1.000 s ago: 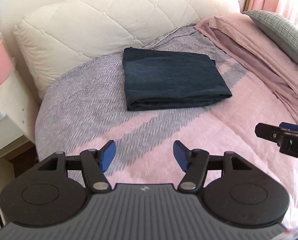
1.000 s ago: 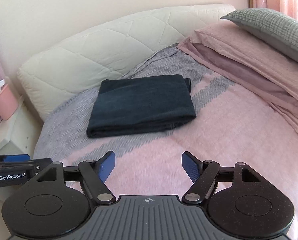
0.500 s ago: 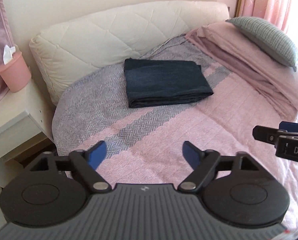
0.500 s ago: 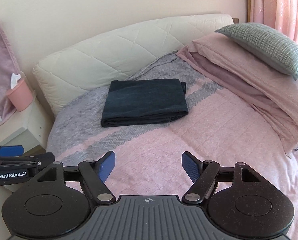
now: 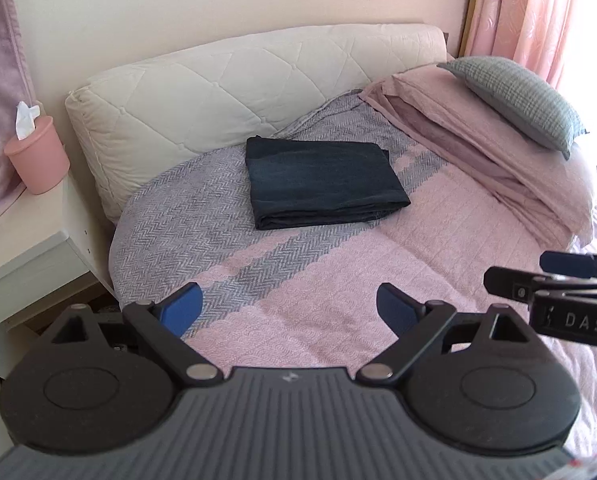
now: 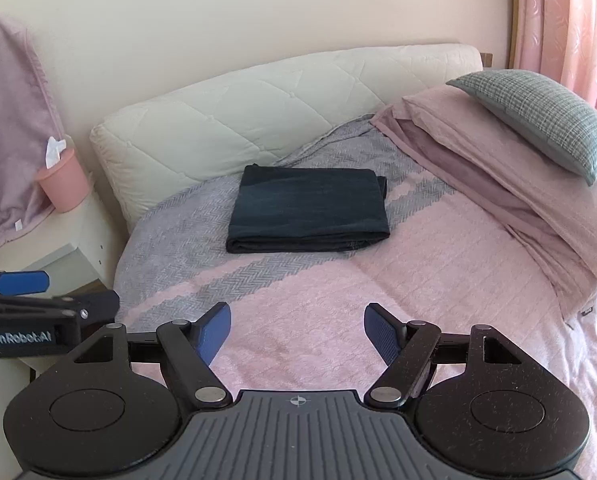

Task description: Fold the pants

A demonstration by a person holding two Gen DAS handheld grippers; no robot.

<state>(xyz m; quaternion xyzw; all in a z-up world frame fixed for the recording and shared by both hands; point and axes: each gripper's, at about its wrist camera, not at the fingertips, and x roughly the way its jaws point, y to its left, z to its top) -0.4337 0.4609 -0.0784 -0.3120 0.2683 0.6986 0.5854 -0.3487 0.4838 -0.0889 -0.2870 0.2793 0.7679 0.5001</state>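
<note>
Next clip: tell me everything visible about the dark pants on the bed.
The pants are dark navy, soft-looking fabric, folded into a neat flat rectangle of several layers, the layered fold edge facing the cameras. They lie on the grey herringbone part of the bedspread, just in front of the quilted cream headboard cushion. Only the bedspread touches them; neither gripper does.

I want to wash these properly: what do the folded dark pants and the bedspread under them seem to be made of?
Folded pants: probably cotton or denim, matte dark navy, with faint faded streaks; the weave is too small to confirm. Bedspread: looks like a soft woven or quilted textile, matte, with grey herringbone bands on pink.
</note>
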